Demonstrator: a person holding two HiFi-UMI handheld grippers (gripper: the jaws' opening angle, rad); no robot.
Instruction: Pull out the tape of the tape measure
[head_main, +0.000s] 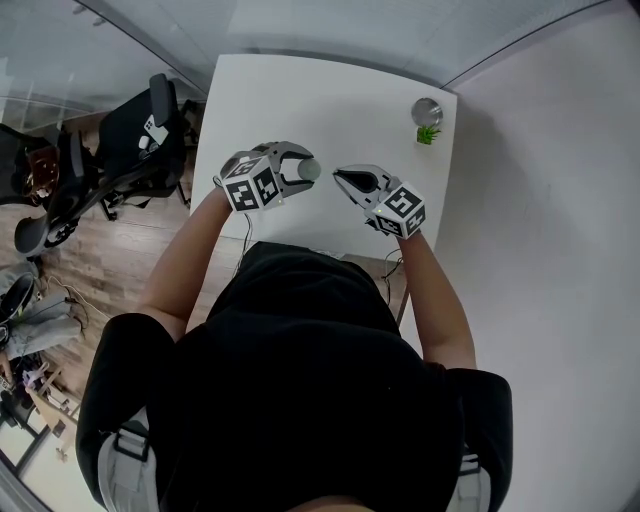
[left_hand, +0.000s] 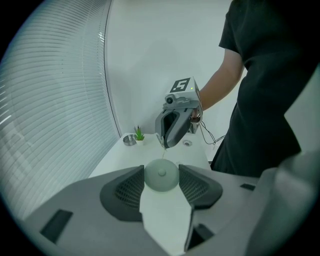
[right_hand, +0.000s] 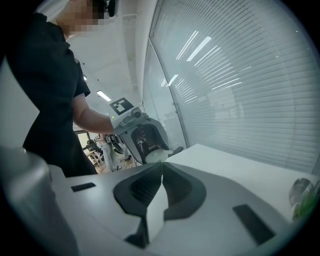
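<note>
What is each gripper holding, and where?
Left gripper clamps the round tape measure by its sides; right gripper, jaws shut, appears to pinch the tape tip.

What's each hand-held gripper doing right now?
Left hand-held gripper: closed on the round tape measure.
Right hand-held gripper: closed, apparently pinching the tape's end.

No words, numerals or brand names are legible in any view; the only printed signs are black-and-white square coded markers. Left gripper (head_main: 303, 168): its marker cube (head_main: 252, 187) shows two marker faces in the head view and one face (right_hand: 120, 106) in the right gripper view. Right gripper (head_main: 340, 178): its marker cube (head_main: 401, 211) shows two marker faces in the head view and one face (left_hand: 181, 85) in the left gripper view. Each marker is a black field of white blocks within a white border; none forms a character.
</note>
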